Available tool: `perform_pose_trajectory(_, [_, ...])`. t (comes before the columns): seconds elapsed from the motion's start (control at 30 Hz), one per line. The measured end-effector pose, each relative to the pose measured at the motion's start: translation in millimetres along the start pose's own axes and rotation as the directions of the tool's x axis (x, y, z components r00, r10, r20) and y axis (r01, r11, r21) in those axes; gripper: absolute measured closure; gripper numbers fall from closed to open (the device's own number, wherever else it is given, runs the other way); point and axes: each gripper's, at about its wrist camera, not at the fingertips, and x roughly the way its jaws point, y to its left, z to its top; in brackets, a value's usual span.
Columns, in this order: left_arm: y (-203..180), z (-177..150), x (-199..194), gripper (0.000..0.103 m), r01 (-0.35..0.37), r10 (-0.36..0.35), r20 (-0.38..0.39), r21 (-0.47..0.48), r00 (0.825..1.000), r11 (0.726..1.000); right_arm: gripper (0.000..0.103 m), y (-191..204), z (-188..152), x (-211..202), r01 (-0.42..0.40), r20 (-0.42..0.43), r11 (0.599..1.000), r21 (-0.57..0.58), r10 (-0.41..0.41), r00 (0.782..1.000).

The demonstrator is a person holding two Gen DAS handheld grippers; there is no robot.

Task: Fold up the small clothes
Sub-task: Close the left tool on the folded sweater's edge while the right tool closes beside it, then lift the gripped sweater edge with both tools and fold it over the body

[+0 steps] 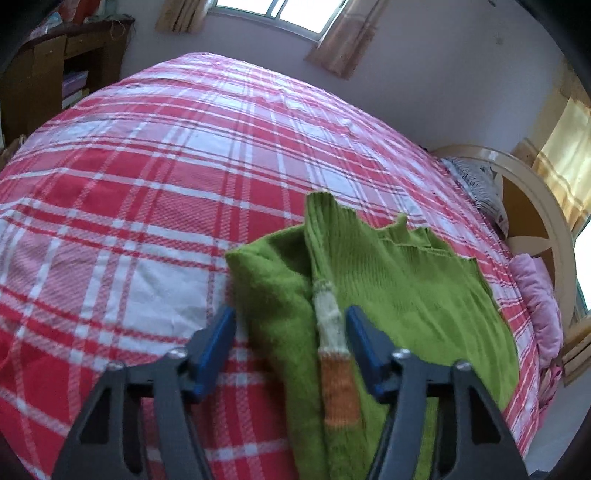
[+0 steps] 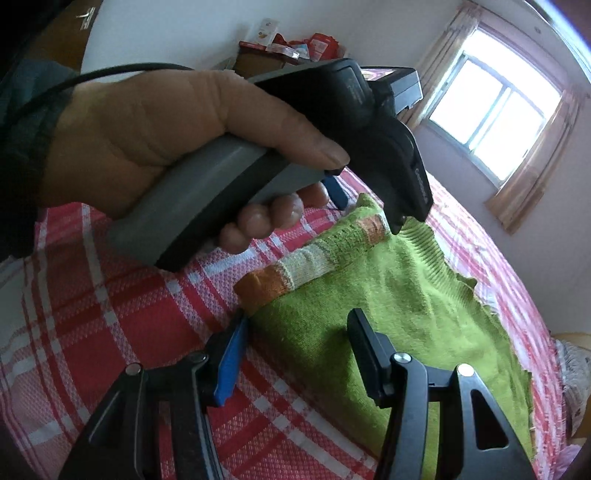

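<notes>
A: What's the surface?

B: A bed in a red-and-white plaid cover, wooden shelves left, curtained window behind, headboard right.

A: And the garment?

B: The green sweater lies on it. The left gripper stands half-open around its striped sleeve; I can't tell whether the pads press. The right gripper is half-open astride the hem, the left hand blocking the room.

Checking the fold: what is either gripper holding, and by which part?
Cannot be told. The left gripper has its jaws astride the green sweater at its striped sleeve, the right gripper at its folded edge; no pinch shows.
</notes>
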Motion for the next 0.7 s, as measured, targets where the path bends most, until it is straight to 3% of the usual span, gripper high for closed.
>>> perform_pose_trajectory(0.1, [-0.5,0.1,3.5,0.060,0.021,-0.021,-0.006,0.002,1.000,1.000,0.050,-3.4,0.0,0.6,-0.022,-0.003,1.000,0.013,0.022,1.000])
perform_pose_trajectory(0.23, [-6.1,1.4,3.3,0.087,0.046,-0.046,-0.014,0.020,0.999,0.999,0.060,-18.0,1.0,8.4,-0.045,0.002,0.999,0.009,0.045,0.999])
perform_pose_trajectory(0.27, [-6.4,1.2,2.4,0.087,0.047,-0.047,-0.010,0.018,0.999,0.999,0.064,-18.4,1.1,7.8,-0.054,0.005,0.999,0.006,0.054,0.999])
perform_pose_trajectory(0.33, [-4.7,1.8,0.7,0.089,0.066,-0.066,0.003,0.003,0.998,0.998,0.083,-18.0,-0.2,5.8,-0.073,0.010,0.997,0.008,0.073,0.997])
perform_pose_trajectory(0.4, [-0.1,1.3,-2.2,0.090,0.089,-0.089,0.014,-0.027,0.996,0.996,0.091,-20.8,-1.7,6.3,-0.082,0.018,0.996,0.019,0.082,0.996])
perform_pose_trajectory(0.53, [9.7,-0.6,-12.4,0.090,0.166,-0.163,0.039,-0.106,0.986,0.980,0.093,-28.3,-5.6,-3.3,-0.111,0.047,0.992,0.066,0.108,0.993])
perform_pose_trajectory(0.7, [4.4,1.8,-22.9,0.091,0.198,-0.191,0.060,-0.148,0.980,0.969,0.095,-40.7,-13.6,-16.4,-0.144,0.084,0.981,0.129,0.134,0.987])
